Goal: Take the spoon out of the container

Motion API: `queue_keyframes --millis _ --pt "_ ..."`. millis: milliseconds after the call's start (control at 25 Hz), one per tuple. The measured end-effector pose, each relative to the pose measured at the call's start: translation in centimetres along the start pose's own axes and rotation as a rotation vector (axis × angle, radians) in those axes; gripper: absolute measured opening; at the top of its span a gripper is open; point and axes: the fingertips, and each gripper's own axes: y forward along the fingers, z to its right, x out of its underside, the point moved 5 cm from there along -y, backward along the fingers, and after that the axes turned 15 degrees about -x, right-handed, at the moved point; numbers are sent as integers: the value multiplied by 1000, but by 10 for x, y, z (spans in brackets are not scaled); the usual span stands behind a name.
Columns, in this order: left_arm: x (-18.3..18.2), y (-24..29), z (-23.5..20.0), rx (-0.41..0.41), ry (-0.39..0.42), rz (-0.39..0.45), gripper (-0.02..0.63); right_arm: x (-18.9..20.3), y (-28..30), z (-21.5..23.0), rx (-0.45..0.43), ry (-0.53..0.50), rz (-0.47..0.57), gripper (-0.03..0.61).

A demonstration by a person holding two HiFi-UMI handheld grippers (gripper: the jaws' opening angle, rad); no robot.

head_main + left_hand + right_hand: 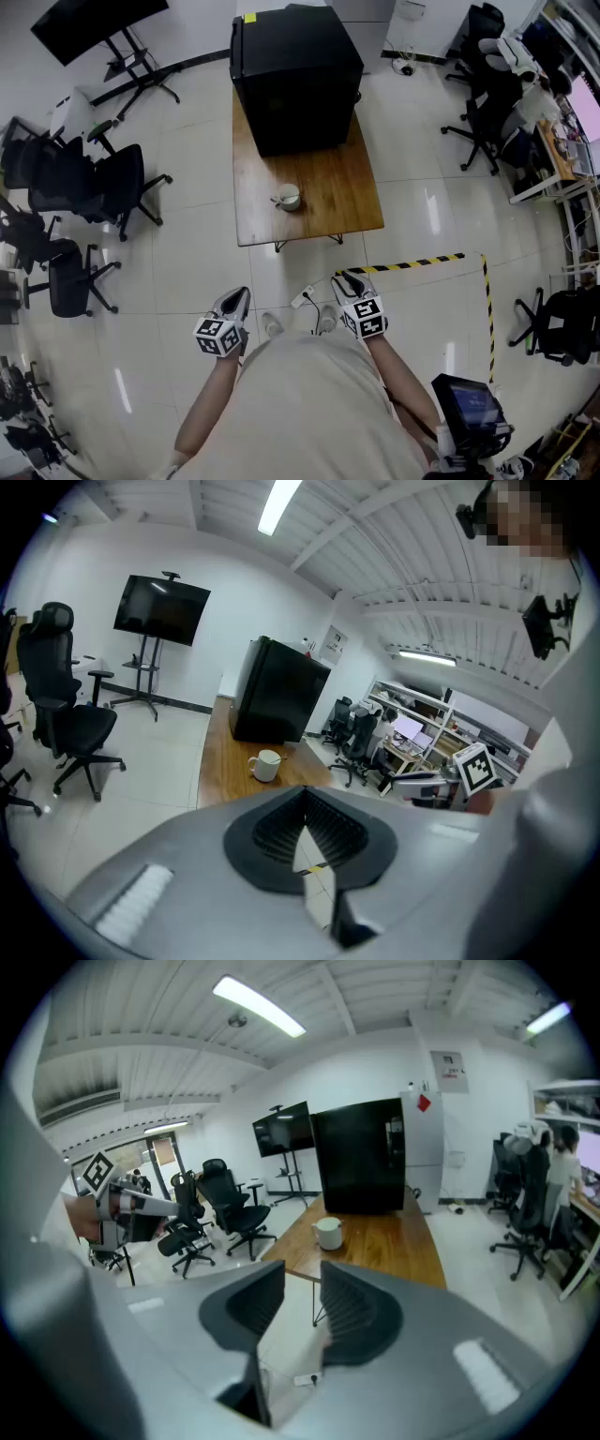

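Note:
A white mug [288, 197] stands near the front of the wooden table [347, 202], with a spoon [278, 199] resting in it, its handle sticking out over the rim. The mug [265, 765] shows far ahead in the left gripper view, and the mug [328, 1232] is likewise far off in the right gripper view. Both grippers hang over the floor, short of the table's front edge. My left gripper [242, 294] has its fingertips touching, with nothing held [305, 795]. A clear gap shows between the jaws of my right gripper [346, 277], which holds nothing [302, 1277].
A tall black cabinet [295, 75] fills the table's far end. Office chairs [89, 187] stand at the left and more at the right [483, 112]. Yellow-black tape [422, 263] marks the floor. A power strip [302, 299] lies between the grippers.

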Motion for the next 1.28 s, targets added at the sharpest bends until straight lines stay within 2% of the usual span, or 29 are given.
queue_keyframes --millis 320,560,800,1040,1280 --pt "9 15 46 -26 -12 12 -17 11 -35 44 -11 60 44 117" --pt "27 24 79 -44 -51 15 -15 29 -42 65 -54 56 4 117" --pt "28 29 73 -64 -71 0 -15 33 -30 70 -79 79 -25 114" --pt "2 63 45 -36 -56 -9 -16 4 7 84 -59 90 -31 114" --pt "-45 114 17 82 15 -29 -17 -54 56 96 -21 79 -32 115"
